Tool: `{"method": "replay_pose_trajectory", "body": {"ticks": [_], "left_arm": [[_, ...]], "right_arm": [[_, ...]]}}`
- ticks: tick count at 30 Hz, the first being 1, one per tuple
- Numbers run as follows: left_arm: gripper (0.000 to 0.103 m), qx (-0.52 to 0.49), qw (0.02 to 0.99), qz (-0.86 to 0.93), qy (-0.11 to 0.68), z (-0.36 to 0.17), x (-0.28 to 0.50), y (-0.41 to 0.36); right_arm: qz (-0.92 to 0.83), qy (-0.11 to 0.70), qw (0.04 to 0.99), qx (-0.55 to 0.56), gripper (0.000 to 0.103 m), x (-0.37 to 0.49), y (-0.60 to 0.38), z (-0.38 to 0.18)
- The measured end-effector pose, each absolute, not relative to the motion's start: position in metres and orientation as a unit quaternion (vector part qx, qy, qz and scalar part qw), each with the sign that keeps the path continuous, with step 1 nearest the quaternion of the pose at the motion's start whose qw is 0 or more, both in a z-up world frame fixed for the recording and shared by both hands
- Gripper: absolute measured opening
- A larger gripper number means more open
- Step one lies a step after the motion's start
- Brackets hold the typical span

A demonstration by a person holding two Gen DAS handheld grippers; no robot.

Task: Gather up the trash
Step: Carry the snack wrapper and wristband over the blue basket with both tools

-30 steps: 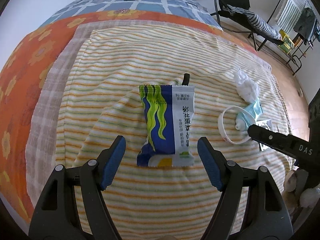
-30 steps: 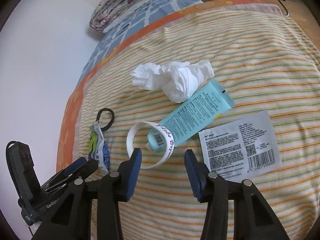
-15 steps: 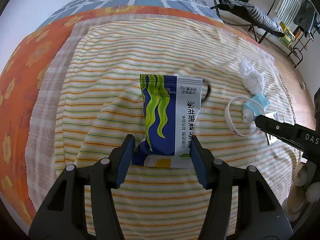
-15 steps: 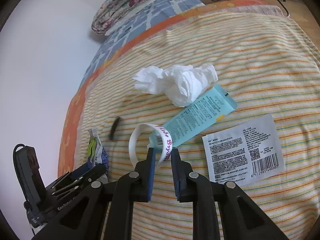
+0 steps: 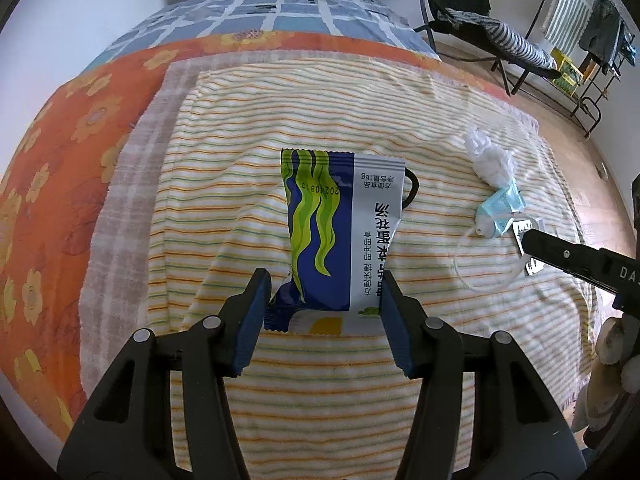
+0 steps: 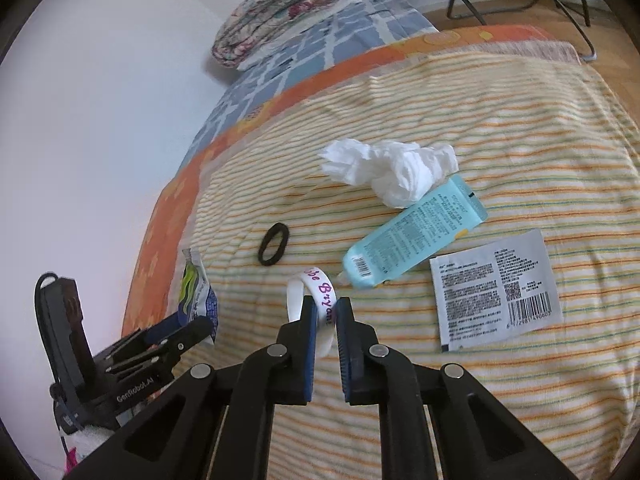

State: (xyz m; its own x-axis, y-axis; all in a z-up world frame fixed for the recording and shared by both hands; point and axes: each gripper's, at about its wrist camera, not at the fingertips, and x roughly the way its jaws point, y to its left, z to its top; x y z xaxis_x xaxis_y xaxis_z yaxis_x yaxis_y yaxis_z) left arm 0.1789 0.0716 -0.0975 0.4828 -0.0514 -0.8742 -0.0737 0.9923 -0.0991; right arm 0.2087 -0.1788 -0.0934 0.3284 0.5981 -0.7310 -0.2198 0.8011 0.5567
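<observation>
My left gripper (image 5: 324, 292) is shut on the lower end of a blue, green and white snack wrapper (image 5: 340, 224) and holds it up off the striped blanket (image 5: 240, 200). My right gripper (image 6: 325, 312) is shut on a white wristband (image 6: 320, 300) with purple writing, lifted slightly. The left gripper (image 6: 176, 332) with the wrapper (image 6: 196, 292) shows at the left of the right wrist view. A crumpled white tissue (image 6: 392, 168), a light blue tube (image 6: 416, 232) and a grey sachet (image 6: 496, 288) lie on the blanket.
A black hair tie (image 6: 274, 244) lies on the blanket left of the tube. A folded quilt (image 6: 280, 12) sits at the head of the bed. A black folding chair (image 5: 472, 12) and a rack (image 5: 580, 60) stand on the wooden floor beyond.
Both grippers closed: the left on the snack wrapper, the right on the wristband. Both items have come up off the blanket, uncovering the hair tie.
</observation>
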Motion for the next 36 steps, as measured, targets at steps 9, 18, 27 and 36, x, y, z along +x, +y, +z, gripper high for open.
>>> {"method": "replay_pose_trajectory", "body": {"ticks": [9,18,27,36], "left_arm": [[0.055,-0.059,0.865,-0.011,0.498,-0.08,0.149,0.068],[0.055,-0.049,0.871,-0.039,0.487,-0.061,0.099,0.055],[0.055,-0.034,0.877,-0.066,0.475,-0.048,0.049,0.036],[0.055,-0.03,0.875,-0.087,0.475,-0.052,0.0,0.022]], "right_arm": [[0.287,0.498,0.805,0.145,0.008,0.172,-0.176,-0.062],[0.3,0.479,0.819,0.097,0.008,0.122,-0.183,-0.034],[0.311,0.463,0.829,0.049,0.008,0.064,-0.188,-0.019],[0.319,0.46,0.829,0.008,0.008,0.015,-0.19,-0.02]]}}
